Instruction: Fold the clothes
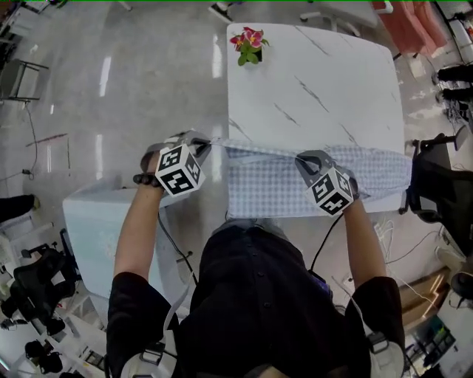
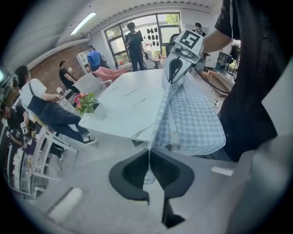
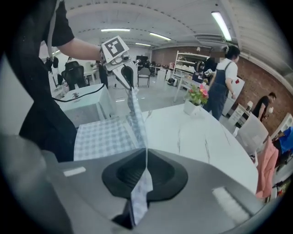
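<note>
Fabric of a blue-and-white checked garment (image 1: 273, 184) is stretched in a taut line between the two grippers, over the near part of a white, grey-veined table (image 1: 318, 81). The left gripper (image 1: 203, 142) is seen closed, its jaws pressed together on one edge of the cloth just beyond the table's left edge. The right gripper (image 1: 304, 159) is likewise clamped tight, with a strip of the same cloth pinched between its pads and trailing out behind them. The rest of the garment is spread across the table's near part as far as the right-hand corner, and is partly draped over the near edge toward the person.

A small pot of pink flowers (image 1: 250, 46) is set near the far left corner, well apart from the garment. The table is stood on a glossy pale grey floor (image 1: 133, 81), in which ceiling lights are mirrored. A white box-shaped unit (image 1: 96, 221) is placed at the person's left, and a dark office chair (image 1: 436, 177) just beside the table's right edge. Pink cloth (image 1: 417, 22) is seen beyond the far right corner.

In the gripper views a brick wall (image 3: 270, 77), open shelving (image 3: 187, 64), tall windows (image 2: 151, 32) and strip lights (image 3: 223, 23) on a white ceiling are shown. Several people (image 2: 132, 41) are seen standing or seated beyond the table.
</note>
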Demonstrator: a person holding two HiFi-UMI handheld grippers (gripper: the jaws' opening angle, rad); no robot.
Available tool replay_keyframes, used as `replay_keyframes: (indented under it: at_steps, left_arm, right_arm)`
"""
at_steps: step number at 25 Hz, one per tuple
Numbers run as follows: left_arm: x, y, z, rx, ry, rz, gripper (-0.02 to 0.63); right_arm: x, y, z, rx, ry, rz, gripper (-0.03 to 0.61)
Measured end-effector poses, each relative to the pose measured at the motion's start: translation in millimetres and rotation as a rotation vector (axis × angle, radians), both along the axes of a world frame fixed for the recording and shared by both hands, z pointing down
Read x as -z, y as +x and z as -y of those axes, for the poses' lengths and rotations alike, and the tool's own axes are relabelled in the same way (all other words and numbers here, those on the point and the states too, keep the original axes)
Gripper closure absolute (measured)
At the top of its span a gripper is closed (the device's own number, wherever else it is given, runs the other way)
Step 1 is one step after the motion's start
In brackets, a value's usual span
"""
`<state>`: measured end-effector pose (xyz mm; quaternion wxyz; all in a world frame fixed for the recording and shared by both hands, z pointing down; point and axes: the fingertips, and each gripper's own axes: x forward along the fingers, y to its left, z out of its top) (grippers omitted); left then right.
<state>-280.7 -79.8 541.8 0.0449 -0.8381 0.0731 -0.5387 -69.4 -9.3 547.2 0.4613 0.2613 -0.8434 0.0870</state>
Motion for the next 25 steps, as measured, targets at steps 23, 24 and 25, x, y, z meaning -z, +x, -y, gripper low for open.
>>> replay_keyframes:
  at_steps: [23,24,25]
  left_arm:
    - [-25,-46,-173,0.403,0.095,-0.005,0.594]
    - [-31,-49,-178,0.414,0.095,-0.002,0.594]
    - [-37,-51,-183,0.422,0.095,0.002,0.594]
  right_arm:
    - [4,-26,-138,0.313,0.085,0.025,0.566]
    - [1,-29,-142,0.315,0.085,0.023,0.566]
    - [-2,-32,-146,0.32,0.085,0.018,0.566]
